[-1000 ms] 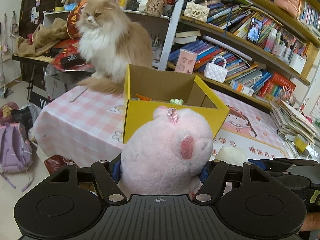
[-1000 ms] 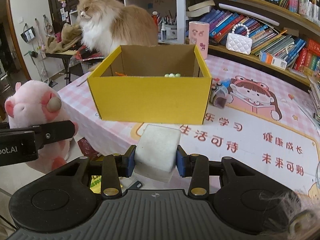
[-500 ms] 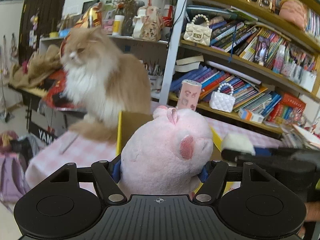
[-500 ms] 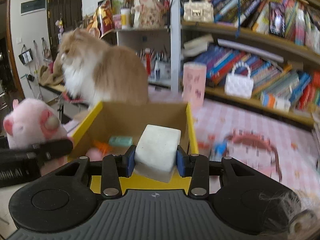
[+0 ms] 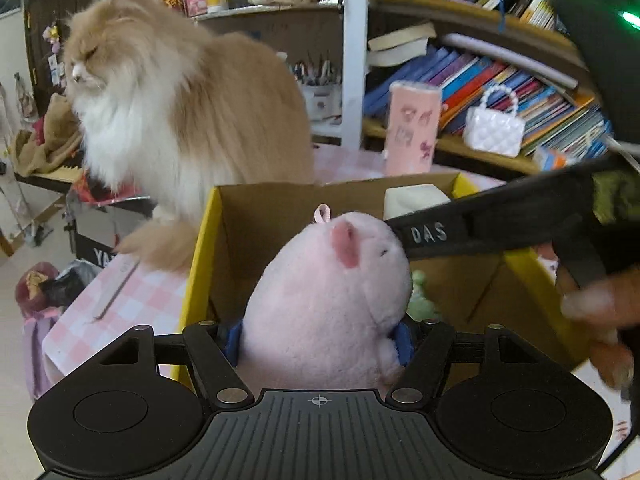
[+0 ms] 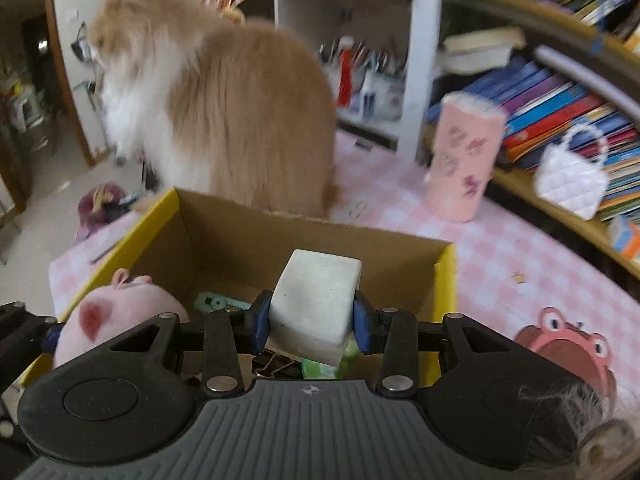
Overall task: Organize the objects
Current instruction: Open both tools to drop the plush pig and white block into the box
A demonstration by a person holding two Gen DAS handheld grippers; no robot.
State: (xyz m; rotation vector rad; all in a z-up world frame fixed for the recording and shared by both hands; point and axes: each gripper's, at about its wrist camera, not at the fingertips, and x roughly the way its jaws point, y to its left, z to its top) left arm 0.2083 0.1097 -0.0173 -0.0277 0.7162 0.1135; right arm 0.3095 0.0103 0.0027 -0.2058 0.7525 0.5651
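Note:
My left gripper (image 5: 318, 340) is shut on a pink plush pig (image 5: 332, 300) and holds it over the open yellow cardboard box (image 5: 200, 256). My right gripper (image 6: 310, 326) is shut on a white foam block (image 6: 316, 304) and holds it over the same box (image 6: 446, 280). The pig also shows at the left of the right wrist view (image 6: 116, 316). The block (image 5: 416, 198) and the right gripper's arm cross the left wrist view. Small items lie in the box: a teal piece (image 6: 218, 302), something green (image 5: 420, 300) and a black binder clip (image 6: 276, 368).
A fluffy orange and white cat (image 5: 176, 112) sits on the pink checked tablecloth (image 6: 500, 264) right behind the box. A pink cup (image 6: 464, 160) stands to the back right. Bookshelves with a white toy handbag (image 5: 496, 128) run along the right.
Both grippers have moved forward and down over the box with their loads. The pig and the block now hang above the box's inside. The cat has stayed in place.

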